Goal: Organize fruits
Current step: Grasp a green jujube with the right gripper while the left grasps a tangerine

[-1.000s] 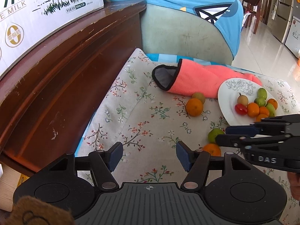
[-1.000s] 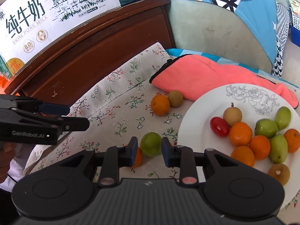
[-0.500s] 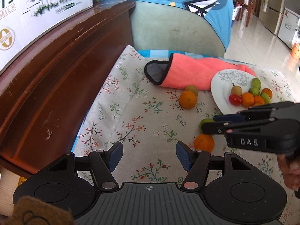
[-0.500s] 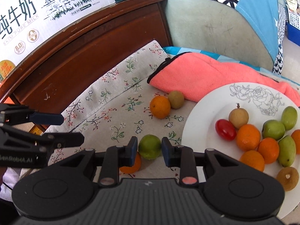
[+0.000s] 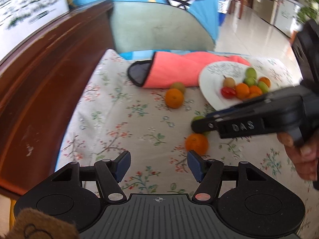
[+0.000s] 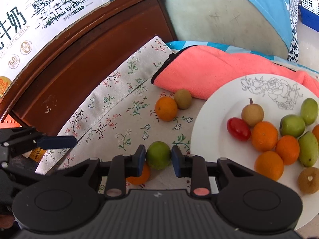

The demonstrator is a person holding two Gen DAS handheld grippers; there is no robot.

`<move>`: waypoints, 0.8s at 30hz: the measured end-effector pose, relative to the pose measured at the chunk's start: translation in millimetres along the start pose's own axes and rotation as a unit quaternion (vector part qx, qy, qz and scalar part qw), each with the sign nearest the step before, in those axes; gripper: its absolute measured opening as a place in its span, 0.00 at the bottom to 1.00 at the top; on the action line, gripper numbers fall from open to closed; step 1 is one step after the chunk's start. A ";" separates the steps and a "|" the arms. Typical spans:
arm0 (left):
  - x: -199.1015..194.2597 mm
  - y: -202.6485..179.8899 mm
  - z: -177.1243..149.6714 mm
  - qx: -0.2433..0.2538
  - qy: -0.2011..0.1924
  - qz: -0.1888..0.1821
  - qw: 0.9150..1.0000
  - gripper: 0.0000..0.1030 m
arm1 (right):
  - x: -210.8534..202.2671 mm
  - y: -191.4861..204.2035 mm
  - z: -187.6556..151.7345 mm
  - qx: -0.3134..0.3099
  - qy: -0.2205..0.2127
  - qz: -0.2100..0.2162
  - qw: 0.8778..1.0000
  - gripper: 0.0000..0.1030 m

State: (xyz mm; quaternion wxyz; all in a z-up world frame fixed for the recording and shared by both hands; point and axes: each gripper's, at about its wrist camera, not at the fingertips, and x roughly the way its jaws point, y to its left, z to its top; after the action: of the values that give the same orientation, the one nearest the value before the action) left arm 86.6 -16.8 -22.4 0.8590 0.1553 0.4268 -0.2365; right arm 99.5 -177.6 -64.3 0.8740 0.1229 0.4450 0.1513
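Your right claw is clamped on the green lime: both blue pads press its sides, w/ the lime just off the left rim of the white plate. Whether the lime is lifted clear of the floral cloth or sitting on it, can't tell.

An orange lies beside the lime, on the side away from the plate, partly hidden behind your right claw's left finger. In the left wrist view the same orange sits just ahead of your left claw's right pad.

Your left claw is released, jaws apart over bare cloth, nothing between them; it's well left of the plate.

Further from you than the lime, also left of the plate, another orange touches a small brown-green fruit. Both are close to the pink towel, which runs along the plate's far edge.

On the plate: a cherry tomato nearest the left rim, a tan longan-like fruit just behind it, then several oranges and green fruits bunched toward the right, and a brown fruit at the near right edge.

A dark wood board borders the cloth on the side opposite the plate, w/ a milk carton box on top.
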 end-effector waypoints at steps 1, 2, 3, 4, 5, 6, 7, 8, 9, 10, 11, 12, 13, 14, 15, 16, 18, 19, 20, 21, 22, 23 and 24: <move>1.1 -3.0 -0.9 0.008 0.001 0.000 1.000 0.60 | 0.3 2.1 0.0 -0.006 -0.002 -0.004 1.000 0.31; 2.0 -5.2 -1.6 0.013 0.003 0.000 1.000 0.60 | 0.8 4.2 -0.5 -0.012 -0.005 -0.008 1.000 0.31; 2.8 -6.9 -2.2 0.016 0.004 -0.001 1.000 0.60 | 1.4 5.3 -1.0 -0.013 -0.006 -0.010 1.000 0.32; 3.5 -7.8 -2.9 0.017 0.005 -0.003 1.000 0.60 | 1.9 5.3 -0.9 -0.009 -0.006 -0.010 1.000 0.31; 4.0 -8.4 -3.6 0.016 0.005 -0.006 1.000 0.60 | 2.6 3.6 -0.1 0.000 -0.003 -0.008 1.000 0.31; 4.6 -8.9 -4.2 0.015 0.004 -0.009 1.000 0.60 | 3.4 1.0 0.8 0.012 0.000 -0.004 1.000 0.29; 5.2 -9.6 -4.7 0.016 0.003 -0.010 1.000 0.60 | 3.5 -2.0 1.1 0.025 0.002 0.000 1.000 0.29; 6.2 -10.2 -5.1 0.016 0.002 -0.010 1.000 0.60 | 3.2 -4.8 1.1 0.035 0.003 0.005 0.999 0.28; 7.2 -10.5 -5.1 0.016 0.001 -0.009 1.000 0.60 | 2.8 -6.0 1.1 0.039 0.005 0.007 0.999 0.28; 8.1 -11.2 -5.0 0.015 -0.001 -0.011 1.000 0.60 | 2.2 -6.2 1.1 0.040 0.006 0.007 0.999 0.28; 9.1 -11.7 -4.5 0.014 -0.004 -0.014 1.000 0.60 | 1.2 -5.5 0.8 0.040 0.006 0.005 0.999 0.28; 9.8 -12.4 -3.9 0.013 -0.006 -0.018 1.000 0.60 | 0.0 -5.3 0.7 0.041 0.005 0.005 0.999 0.28; 10.4 -13.6 -3.3 0.013 -0.010 -0.020 1.000 0.60 | -1.9 -5.5 0.6 0.044 0.002 0.009 0.999 0.28; 11.0 -14.8 -2.5 0.014 -0.014 -0.021 1.000 0.60 | -3.6 -5.3 0.7 0.045 0.000 0.012 0.999 0.28; 11.6 -16.3 -1.7 0.015 -0.018 -0.021 0.999 0.60 | -5.5 -5.2 1.1 0.044 -0.003 0.015 0.999 0.28; 12.5 -17.9 -0.9 0.016 -0.021 -0.022 0.999 0.60 | -7.4 -5.2 1.3 0.043 -0.005 0.016 0.999 0.28; 14.9 -21.2 0.2 0.018 -0.025 -0.025 0.999 0.60 | -10.3 -6.3 2.4 0.045 -0.009 0.015 0.999 0.28; 16.3 -22.8 0.9 0.019 -0.025 -0.027 0.999 0.60 | -11.5 -7.7 2.9 0.047 -0.011 0.014 0.999 0.28; 17.6 -24.5 1.4 0.020 -0.025 -0.028 0.999 0.60 | -12.8 -9.2 3.5 0.050 -0.012 0.013 0.999 0.28; 19.3 -26.1 2.2 0.021 -0.025 -0.028 0.999 0.60 | -14.5 -10.7 3.8 0.051 -0.014 0.011 0.999 0.28; 21.1 -27.6 3.0 0.022 -0.024 -0.028 0.999 0.60 | -16.6 -12.0 4.1 0.051 -0.017 0.009 0.998 0.28; 22.8 -28.8 3.5 0.022 -0.024 -0.028 0.999 0.60 | -18.8 -13.4 4.4 0.052 -0.019 0.010 0.998 0.28; 24.4 -30.2 3.7 0.022 -0.023 -0.030 0.999 0.60 | -21.0 -14.6 4.7 0.053 -0.021 0.011 0.998 0.28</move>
State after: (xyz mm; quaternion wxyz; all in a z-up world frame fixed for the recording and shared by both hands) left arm 85.5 -50.6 -41.9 0.8574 0.1560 0.4062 -0.2748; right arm 93.9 -199.3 -51.1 0.8736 0.1775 0.4328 0.1344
